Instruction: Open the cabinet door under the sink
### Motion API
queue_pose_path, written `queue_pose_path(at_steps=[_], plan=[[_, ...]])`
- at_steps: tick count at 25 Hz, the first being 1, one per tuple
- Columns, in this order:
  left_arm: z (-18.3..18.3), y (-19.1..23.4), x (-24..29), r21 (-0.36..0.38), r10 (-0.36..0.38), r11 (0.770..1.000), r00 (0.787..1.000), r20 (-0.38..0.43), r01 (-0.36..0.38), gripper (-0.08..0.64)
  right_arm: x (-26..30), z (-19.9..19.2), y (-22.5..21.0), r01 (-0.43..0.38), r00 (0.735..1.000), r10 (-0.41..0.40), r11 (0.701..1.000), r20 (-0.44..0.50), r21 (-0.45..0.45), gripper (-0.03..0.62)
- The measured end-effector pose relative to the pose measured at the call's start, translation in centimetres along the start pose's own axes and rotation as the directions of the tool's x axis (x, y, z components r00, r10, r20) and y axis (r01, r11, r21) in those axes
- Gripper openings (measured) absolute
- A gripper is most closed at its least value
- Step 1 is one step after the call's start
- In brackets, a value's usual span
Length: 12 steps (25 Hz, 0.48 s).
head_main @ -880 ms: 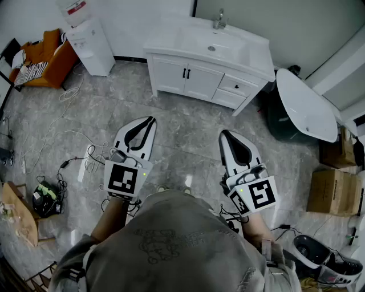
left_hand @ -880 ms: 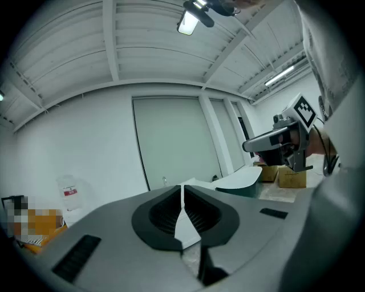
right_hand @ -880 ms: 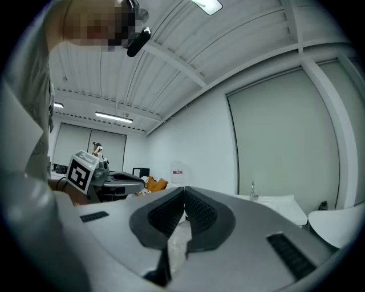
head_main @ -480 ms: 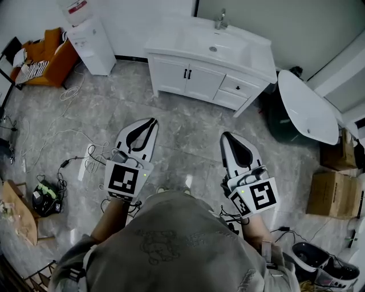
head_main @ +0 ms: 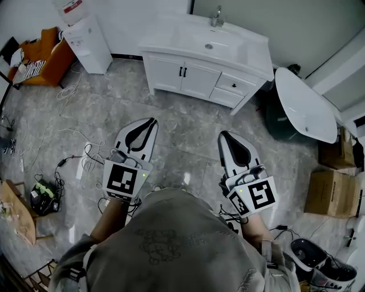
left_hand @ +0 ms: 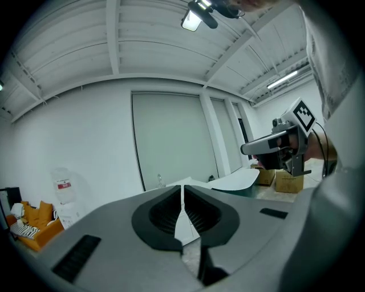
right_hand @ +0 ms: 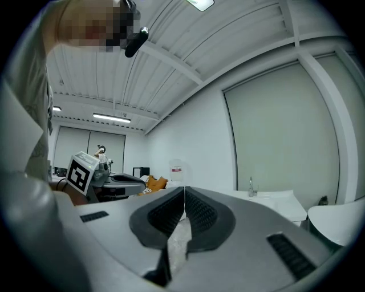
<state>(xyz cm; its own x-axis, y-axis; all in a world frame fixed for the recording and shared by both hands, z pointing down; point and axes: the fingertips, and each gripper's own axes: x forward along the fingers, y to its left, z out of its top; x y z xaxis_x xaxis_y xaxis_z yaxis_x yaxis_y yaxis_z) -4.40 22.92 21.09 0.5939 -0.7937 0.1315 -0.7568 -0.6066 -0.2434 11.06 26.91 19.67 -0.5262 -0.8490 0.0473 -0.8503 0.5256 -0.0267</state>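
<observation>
**Far left.** An orange upholstered seat (head_main: pixel 45 54) and a white floor-standing water dispenser (head_main: pixel 86 41) stand by the wall. Loose cables (head_main: pixel 68 151) trail over the grey stone-pattern floor (head_main: pixel 188 131).

**Left gripper** (head_main: pixel 150 121) (left_hand: pixel 183 191). It is held roughly level and aimed at the far wall. Its own view shows the jaws pressed together with nothing between them: clenched and empty.

**Task object.** A white vanity unit (head_main: pixel 251 52) with a basin and a chrome tap (head_main: pixel 217 17) stands against the far wall. Under the basin are two white cabinet doors (head_main: pixel 199 81), both flush and closed. Their short black handles (head_main: pixel 183 72) sit side by side at the meeting edge. Two small white drawers (head_main: pixel 228 96) lie to the right of the doors. The unit is well apart from both grippers, with bare floor between.

**Right gripper** (head_main: pixel 223 135) (right_hand: pixel 184 194). It is held level, with the jaws likewise together and holding nothing.

**Right.** A white freestanding bathtub (head_main: pixel 305 105) stands beside the unit, with brown cardboard boxes (head_main: pixel 331 191) nearer the person.

**Assessment.** The task is judged to be at the approach step, and nothing has been touched. The next move calls for closing the distance and bringing one gripper down to handle height. Its jaws must part, seat around a single black handle, and draw the door outward along its hinge arc. The handles are small and close together, so catching both is the likely fault.
</observation>
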Motion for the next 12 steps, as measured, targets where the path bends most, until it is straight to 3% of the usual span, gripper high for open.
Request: queue_pose_path(at_steps=[4,12], plan=[[0.0,-1.5,1.3,0.035,0.002,0.999,1.0,-0.014,-0.001,0.029,-0.9,-0.6,-1.3,-0.008,1.0,0.008,1.0,-0.01,0.013,0.029],[-0.4,-4.3,2.0,0.017,0.01,1.0,1.0,-0.02,-0.01,0.029,-2.7,-2.2,-2.4,-0.022,0.999,0.021,0.999,-0.028,-0.029,0.028]])
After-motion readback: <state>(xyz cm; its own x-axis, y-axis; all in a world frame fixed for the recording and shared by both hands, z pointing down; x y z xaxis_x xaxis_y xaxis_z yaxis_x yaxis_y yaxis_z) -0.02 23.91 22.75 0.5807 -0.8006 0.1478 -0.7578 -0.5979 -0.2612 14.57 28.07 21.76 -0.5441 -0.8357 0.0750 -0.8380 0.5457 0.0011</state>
